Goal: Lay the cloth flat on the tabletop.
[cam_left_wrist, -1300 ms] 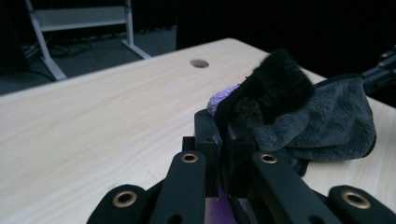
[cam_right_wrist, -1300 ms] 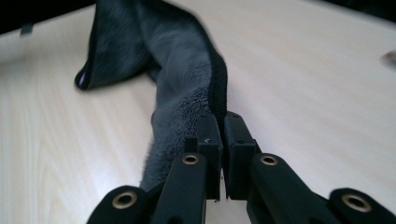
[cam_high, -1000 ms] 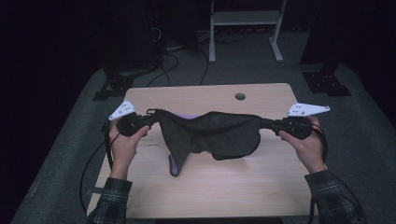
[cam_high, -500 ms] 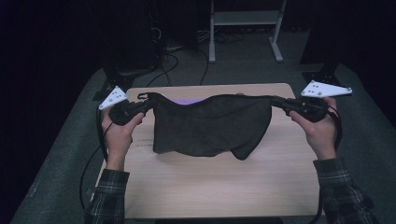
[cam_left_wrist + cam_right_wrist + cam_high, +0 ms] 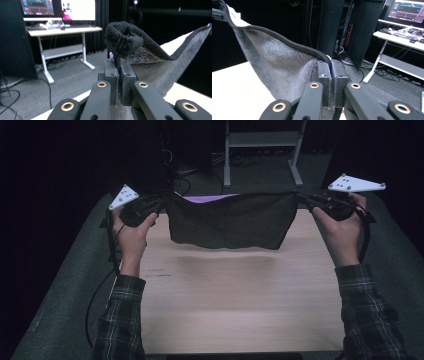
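Note:
A dark grey fleecy cloth (image 5: 230, 220) with a purple inner side hangs stretched in the air above the far half of the wooden table (image 5: 240, 300). My left gripper (image 5: 162, 202) is shut on its left top corner. My right gripper (image 5: 300, 197) is shut on its right top corner. In the left gripper view the cloth corner (image 5: 122, 40) curls up out of the closed jaws of the left gripper (image 5: 119, 72). In the right gripper view the cloth's hemmed edge (image 5: 287, 42) runs from the closed jaws of the right gripper (image 5: 330, 71) off to the upper left.
A white metal stand (image 5: 260, 150) and cables on the grey floor lie beyond the table's far edge. A desk with monitors (image 5: 60, 27) stands off to the side. The person's plaid sleeves (image 5: 120, 320) come in over the table's near corners.
Both grippers rose and moved apart toward the table's far edge, lifting the cloth off the table. The cloth went from a bunched heap to a taut hanging sheet.

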A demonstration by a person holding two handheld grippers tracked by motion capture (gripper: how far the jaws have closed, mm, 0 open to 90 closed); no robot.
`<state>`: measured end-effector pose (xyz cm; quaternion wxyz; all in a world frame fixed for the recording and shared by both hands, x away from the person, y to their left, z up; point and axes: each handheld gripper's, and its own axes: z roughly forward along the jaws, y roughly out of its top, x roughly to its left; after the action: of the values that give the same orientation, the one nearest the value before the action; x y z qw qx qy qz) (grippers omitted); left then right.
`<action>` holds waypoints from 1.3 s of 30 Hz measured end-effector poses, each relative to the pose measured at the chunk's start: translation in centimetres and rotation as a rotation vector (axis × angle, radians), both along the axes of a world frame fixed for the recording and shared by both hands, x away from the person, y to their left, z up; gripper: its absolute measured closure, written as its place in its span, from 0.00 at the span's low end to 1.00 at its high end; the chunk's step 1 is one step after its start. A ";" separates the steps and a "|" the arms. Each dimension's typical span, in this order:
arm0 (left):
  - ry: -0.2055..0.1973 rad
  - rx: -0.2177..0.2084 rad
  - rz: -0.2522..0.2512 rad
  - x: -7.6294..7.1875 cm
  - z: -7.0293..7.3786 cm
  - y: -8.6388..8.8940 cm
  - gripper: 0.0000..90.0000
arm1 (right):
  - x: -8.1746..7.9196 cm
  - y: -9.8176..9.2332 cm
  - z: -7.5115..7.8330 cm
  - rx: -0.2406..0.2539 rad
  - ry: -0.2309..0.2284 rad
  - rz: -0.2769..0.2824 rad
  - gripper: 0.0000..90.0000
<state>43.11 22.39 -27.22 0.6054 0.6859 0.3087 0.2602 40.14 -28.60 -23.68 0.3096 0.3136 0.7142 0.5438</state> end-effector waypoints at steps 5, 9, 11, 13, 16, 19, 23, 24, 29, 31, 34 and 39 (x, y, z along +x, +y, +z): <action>0.098 0.028 -0.018 0.2 -4.3 -0.1 0.97 | 0.0 -0.2 -3.8 -0.013 0.074 0.010 0.96; 0.163 0.050 -0.036 -0.3 -7.2 -0.1 0.97 | -0.3 -0.3 -7.2 -0.013 0.140 0.031 0.96; 0.184 0.060 -0.046 -0.7 -8.2 -0.1 0.97 | -0.7 -0.3 -8.5 -0.016 0.166 0.041 0.96; 0.201 0.068 -0.059 -1.2 -9.0 0.1 0.97 | -1.3 -0.3 -9.6 -0.019 0.181 0.055 0.96; 0.225 0.074 -0.075 -2.1 -10.1 0.2 0.97 | -2.3 -0.4 -11.0 -0.028 0.207 0.073 0.96; 0.237 0.077 -0.085 -2.8 -10.8 0.4 0.97 | -3.0 -0.5 -11.8 -0.045 0.217 0.088 0.96; 0.251 0.084 -0.098 -3.9 -11.6 0.5 0.97 | -3.9 -0.6 -12.7 -0.057 0.235 0.101 0.96; 0.257 0.091 -0.100 -4.1 -11.7 0.5 0.97 | -4.2 -0.7 -12.9 -0.058 0.238 0.104 0.96; 0.268 0.105 -0.111 -5.0 -12.2 0.7 0.97 | -5.2 -0.7 -13.9 -0.077 0.261 0.122 0.96; 0.276 0.106 -0.117 -5.5 -12.5 0.8 0.97 | -5.4 -0.7 -14.1 -0.076 0.264 0.128 0.96; 0.293 0.121 -0.128 -6.5 -13.1 1.0 0.96 | -6.3 -0.8 -14.8 -0.090 0.283 0.134 0.96; 0.315 0.130 -0.137 -7.4 -13.8 1.1 0.96 | -7.1 -0.9 -15.5 -0.101 0.295 0.144 0.96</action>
<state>35.68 23.53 -41.05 0.5203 0.7753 0.3347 0.1273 33.01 -29.47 -39.14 0.1771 0.3218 0.7991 0.4760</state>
